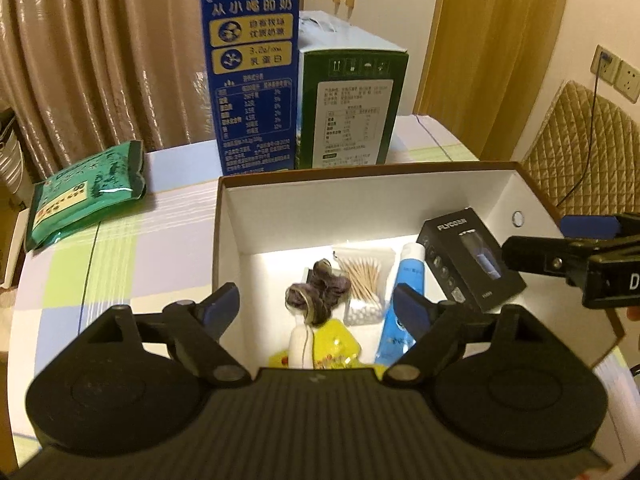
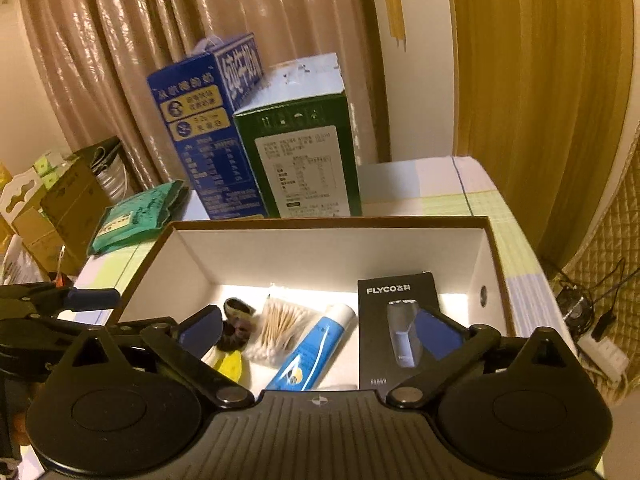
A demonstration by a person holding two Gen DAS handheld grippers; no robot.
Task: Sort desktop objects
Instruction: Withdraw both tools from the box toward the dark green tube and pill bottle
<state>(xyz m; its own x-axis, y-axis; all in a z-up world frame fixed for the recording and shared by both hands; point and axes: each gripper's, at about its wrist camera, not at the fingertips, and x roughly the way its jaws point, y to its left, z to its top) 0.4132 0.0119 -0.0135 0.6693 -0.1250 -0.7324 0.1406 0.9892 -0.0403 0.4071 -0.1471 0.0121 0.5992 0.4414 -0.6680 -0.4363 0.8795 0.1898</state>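
Blue pads tip the black fingers of both grippers, and both pairs stand spread wide with nothing between them. The left gripper hangs over the near edge of the open cardboard box, its fingers bracketing a dark tangle of thread and a yellow packet on the white floor below, touching neither. The right gripper hovers over the same near edge further to the right, empty, its right pad in line with the black shaver box that lies flat against the box's right wall.

On the box floor, from left to right, lie the thread and yellow packet, a clear bag of cotton swabs, a blue-and-white tube with its cap towards the far wall, and the shaver box. The swab bag touches the tube's left side.

The cardboard box sits on a table with a pastel checked cloth. Just behind its far wall stand a tall blue carton and a shorter green carton, side by side and upright. A green foil pouch lies near the table's left edge, apart from the box.
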